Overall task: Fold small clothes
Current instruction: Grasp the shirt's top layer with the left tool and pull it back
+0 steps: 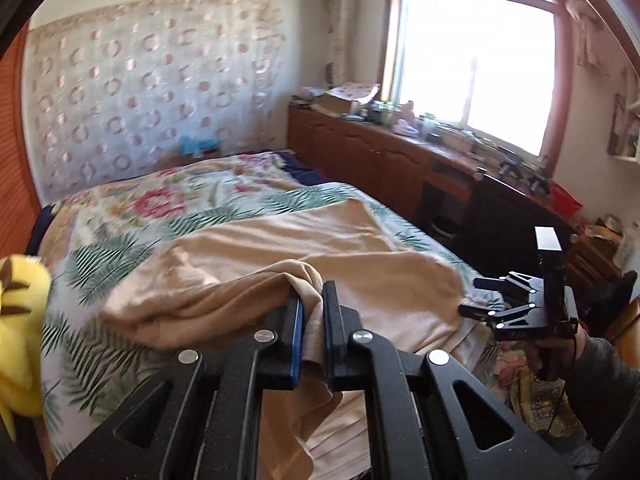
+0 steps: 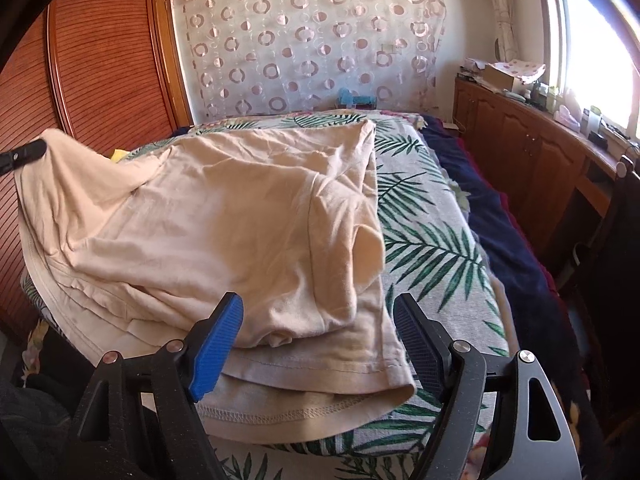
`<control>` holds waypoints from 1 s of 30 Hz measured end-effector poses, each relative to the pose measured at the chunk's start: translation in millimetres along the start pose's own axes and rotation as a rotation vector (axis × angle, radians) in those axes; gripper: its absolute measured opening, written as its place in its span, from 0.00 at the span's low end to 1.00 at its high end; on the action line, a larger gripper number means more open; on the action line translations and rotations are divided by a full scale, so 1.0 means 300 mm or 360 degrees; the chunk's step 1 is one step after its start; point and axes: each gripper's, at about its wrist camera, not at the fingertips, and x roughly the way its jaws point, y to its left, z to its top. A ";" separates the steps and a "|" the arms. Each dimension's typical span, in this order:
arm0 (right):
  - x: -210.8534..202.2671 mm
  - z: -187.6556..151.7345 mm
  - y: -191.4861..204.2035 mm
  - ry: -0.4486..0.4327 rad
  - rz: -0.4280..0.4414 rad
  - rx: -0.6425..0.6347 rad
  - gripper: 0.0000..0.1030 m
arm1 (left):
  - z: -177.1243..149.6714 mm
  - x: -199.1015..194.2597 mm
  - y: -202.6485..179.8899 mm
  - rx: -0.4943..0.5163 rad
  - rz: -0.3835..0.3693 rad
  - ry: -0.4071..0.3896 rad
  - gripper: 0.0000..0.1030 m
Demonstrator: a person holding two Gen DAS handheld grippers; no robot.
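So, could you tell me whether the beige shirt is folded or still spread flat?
Partly folded: the beige shirt lies doubled in layers on the bed, one corner lifted by the left gripper.

shirt (image 2: 224, 208): matt beige cloth | wardrobe (image 2: 100, 60): ribbed glossy wood

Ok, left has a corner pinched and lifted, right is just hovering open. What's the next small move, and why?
Probably close the right gripper on the near hem of the beige shirt: its jaws are open astride that edge, while the left gripper already grips fabric, so both ends could be carried over together.
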 end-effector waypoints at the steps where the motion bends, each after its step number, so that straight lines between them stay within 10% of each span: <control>1: -0.011 -0.002 -0.002 -0.0012 -0.0005 0.0004 0.77 | 0.007 0.001 -0.003 0.0013 -0.0019 -0.0002 0.09; 17: -0.109 -0.044 -0.033 -0.0129 -0.0023 0.0062 0.77 | 0.144 0.152 -0.227 0.0155 -0.0259 0.0125 0.09; 25: -0.106 -0.041 -0.050 -0.0114 -0.0037 0.0083 0.77 | 0.112 0.139 -0.209 0.0142 -0.0222 0.0120 0.67; 30: -0.123 -0.035 -0.041 -0.0125 -0.0029 0.0068 0.77 | 0.063 0.079 -0.130 0.0089 -0.0129 0.0069 0.75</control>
